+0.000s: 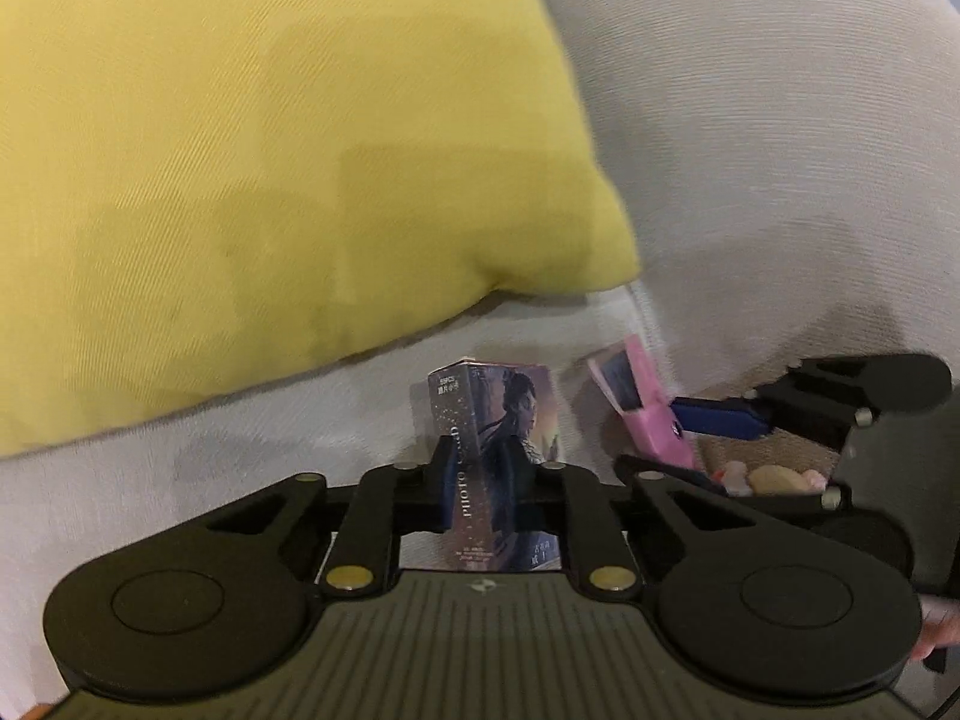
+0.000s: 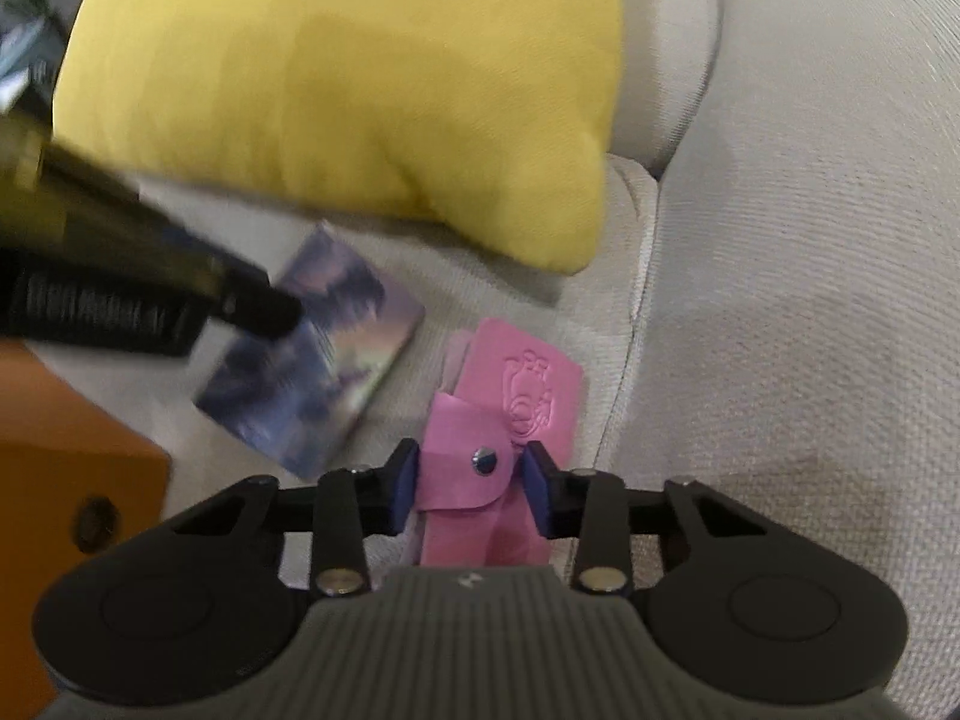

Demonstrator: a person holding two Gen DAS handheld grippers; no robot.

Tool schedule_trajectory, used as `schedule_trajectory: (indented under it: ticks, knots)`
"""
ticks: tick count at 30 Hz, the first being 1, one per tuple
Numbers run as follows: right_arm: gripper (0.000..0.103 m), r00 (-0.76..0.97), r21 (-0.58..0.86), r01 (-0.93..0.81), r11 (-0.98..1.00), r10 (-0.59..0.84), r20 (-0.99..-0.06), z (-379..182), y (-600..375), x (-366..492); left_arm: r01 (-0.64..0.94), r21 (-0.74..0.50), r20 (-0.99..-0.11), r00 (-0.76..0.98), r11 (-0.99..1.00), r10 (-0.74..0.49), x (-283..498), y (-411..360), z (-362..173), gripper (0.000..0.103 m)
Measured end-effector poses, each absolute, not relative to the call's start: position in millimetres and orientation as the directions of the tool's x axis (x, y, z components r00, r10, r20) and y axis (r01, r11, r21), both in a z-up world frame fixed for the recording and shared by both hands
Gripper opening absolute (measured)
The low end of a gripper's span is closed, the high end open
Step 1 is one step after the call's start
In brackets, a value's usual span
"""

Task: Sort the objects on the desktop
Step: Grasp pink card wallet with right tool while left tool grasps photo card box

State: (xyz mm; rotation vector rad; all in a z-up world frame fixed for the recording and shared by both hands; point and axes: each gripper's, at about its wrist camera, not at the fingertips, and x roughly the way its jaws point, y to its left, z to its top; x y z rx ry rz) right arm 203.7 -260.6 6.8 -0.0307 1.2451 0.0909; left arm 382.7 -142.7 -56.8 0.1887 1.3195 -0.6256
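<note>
left gripper (image 1: 489,480) pinches the card box (image 1: 495,456) by its narrow sides, just below the yellow pillow (image 1: 270,180); light, stiff cardboard. right gripper (image 2: 468,480) clamps the soft pink pouch (image 2: 480,456) near its snap, beside the box.

a large yellow cushion (image 1: 270,180) blocks the sofa seat from nine to twelve o'clock, its corner hanging near the photo card box (image 1: 498,456). the pink case (image 2: 498,450) lies just beside the box at three o'clock. bare grey sofa fabric (image 2: 780,300) is free from one to four o'clock. an orange box (image 2: 66,480) blocks eight o'clock.
</note>
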Motion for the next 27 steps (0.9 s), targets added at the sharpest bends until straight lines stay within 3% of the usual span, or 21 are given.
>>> schedule_trajectory:
  ticks: [4,5,9,14,21,27]
  knots:
    - [0.033,0.328,0.180,-0.006,0.984,0.172,-0.929,20.3,-280.1,209.3,0.559,-0.235,-0.926,0.122,0.795,-0.359,371.0,-147.4,-48.0,0.013]
    - [0.032,0.327,0.233,0.014,0.972,0.216,-0.920,23.7,-282.8,207.4,0.562,-0.239,-0.922,0.124,0.792,-0.366,372.0,-143.8,-44.2,0.006]
    - [0.032,0.313,0.305,0.064,0.950,0.271,-0.910,24.1,-290.2,202.9,0.552,-0.242,-0.917,0.137,0.798,-0.374,369.8,-156.5,-47.6,0.006]
    - [0.033,0.297,0.244,0.104,0.964,0.204,-0.933,29.5,-291.9,198.9,0.524,-0.350,-0.881,0.097,0.776,-0.463,372.7,-145.9,-46.7,0.006]
    - [0.033,0.275,0.196,0.088,0.977,0.165,-0.947,23.0,-292.9,203.6,0.537,-0.344,-0.868,0.131,0.770,-0.480,361.5,-160.6,-45.6,0.007]
    - [0.033,0.274,0.203,0.101,0.974,0.169,-0.947,23.5,-292.7,200.3,0.546,-0.286,-0.852,0.232,0.787,-0.470,353.4,-155.6,-32.7,0.029]
